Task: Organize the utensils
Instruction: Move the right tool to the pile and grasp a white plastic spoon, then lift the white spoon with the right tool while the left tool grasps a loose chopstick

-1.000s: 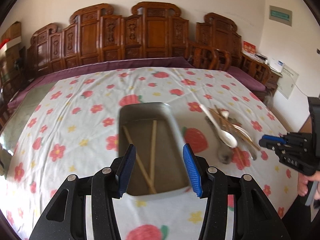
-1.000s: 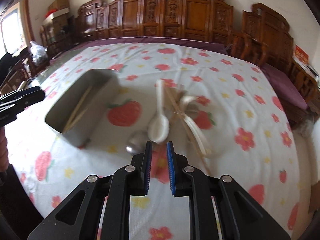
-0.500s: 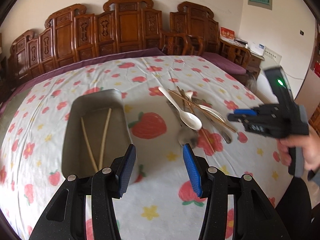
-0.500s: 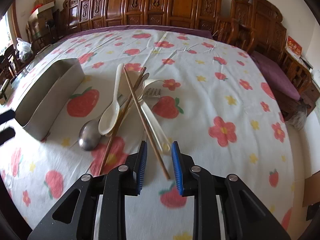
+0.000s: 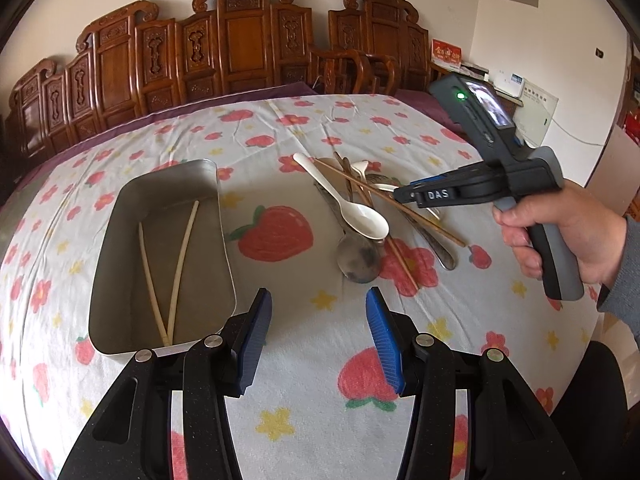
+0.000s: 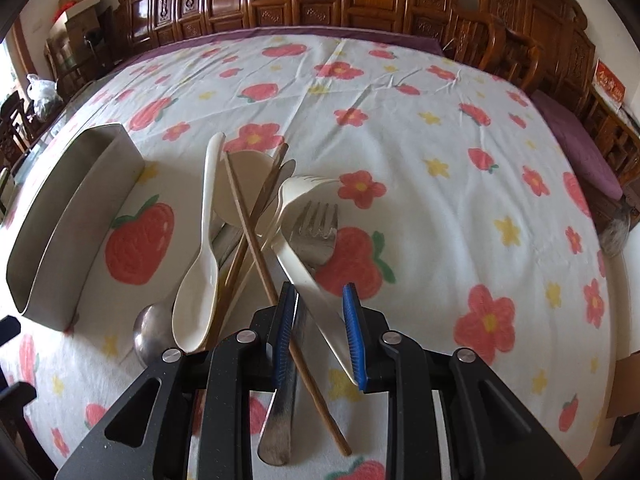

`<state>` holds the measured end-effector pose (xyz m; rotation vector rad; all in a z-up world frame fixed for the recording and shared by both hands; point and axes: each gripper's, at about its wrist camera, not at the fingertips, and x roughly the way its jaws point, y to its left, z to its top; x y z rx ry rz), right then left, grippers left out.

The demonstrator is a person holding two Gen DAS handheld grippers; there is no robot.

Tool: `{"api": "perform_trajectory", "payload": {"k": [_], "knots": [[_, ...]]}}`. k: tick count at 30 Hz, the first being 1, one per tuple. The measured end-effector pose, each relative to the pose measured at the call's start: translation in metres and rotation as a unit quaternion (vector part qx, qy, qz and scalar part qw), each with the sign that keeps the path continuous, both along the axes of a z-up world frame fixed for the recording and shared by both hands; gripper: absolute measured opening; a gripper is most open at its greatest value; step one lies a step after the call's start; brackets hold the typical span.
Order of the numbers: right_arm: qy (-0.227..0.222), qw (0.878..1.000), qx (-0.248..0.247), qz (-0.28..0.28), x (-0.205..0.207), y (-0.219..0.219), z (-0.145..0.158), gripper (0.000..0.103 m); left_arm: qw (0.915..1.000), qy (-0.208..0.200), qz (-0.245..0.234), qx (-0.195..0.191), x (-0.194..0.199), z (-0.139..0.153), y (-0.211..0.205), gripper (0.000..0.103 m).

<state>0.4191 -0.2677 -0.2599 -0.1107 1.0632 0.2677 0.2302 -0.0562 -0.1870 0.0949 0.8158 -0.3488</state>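
Observation:
A metal tray (image 5: 216,184) on the flowered cloth holds two pale chopsticks (image 5: 180,256). To its right lies a heap of utensils: a white spoon (image 5: 360,216), a metal spoon (image 5: 358,258), brown chopsticks (image 5: 400,208), a metal fork (image 6: 316,232) and a white fork (image 6: 296,196). My left gripper (image 5: 318,338) is open and empty above the cloth, near the tray's front right corner. My right gripper (image 6: 318,332) is open low over the heap, its fingers either side of a brown chopstick (image 6: 260,256), the metal fork's handle and the white fork's handle.
Carved wooden chairs (image 5: 248,48) line the table's far side. The tray also shows at the left of the right wrist view (image 6: 76,208). The flowered cloth (image 6: 440,160) stretches right of the heap. A purple cushion (image 6: 580,148) lies at the far right.
My right gripper has moved forward and down onto the heap and opened a little wider, with utensil handles now between its fingers. My left gripper has swung right, off the tray.

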Motion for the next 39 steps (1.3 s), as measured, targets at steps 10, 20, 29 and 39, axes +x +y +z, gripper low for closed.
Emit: {"api": "perform_trajectory", "payload": {"k": [10, 20, 29, 39], "knots": [[-0.021, 0.996, -0.079, 0.016, -0.005, 0.015, 0.002, 0.018, 1.0, -0.001, -0.001, 0.007, 0.0, -0.001, -0.001, 0.047], [-0.071, 0.993, -0.09, 0.007, -0.024, 0.001, 0.031, 0.008, 0.9998, -0.003, 0.0, 0.019, -0.001, -0.005, -0.003, 0.047], [-0.128, 0.988, -0.078, -0.021, -0.031, -0.014, 0.069, 0.005, 0.9998, -0.011, 0.003, 0.019, -0.006, -0.003, -0.007, 0.047], [-0.118, 0.987, -0.09, -0.065, -0.029, -0.043, 0.074, 0.005, 0.9995, -0.012, -0.006, 0.027, -0.009, -0.008, -0.016, 0.047]]}}
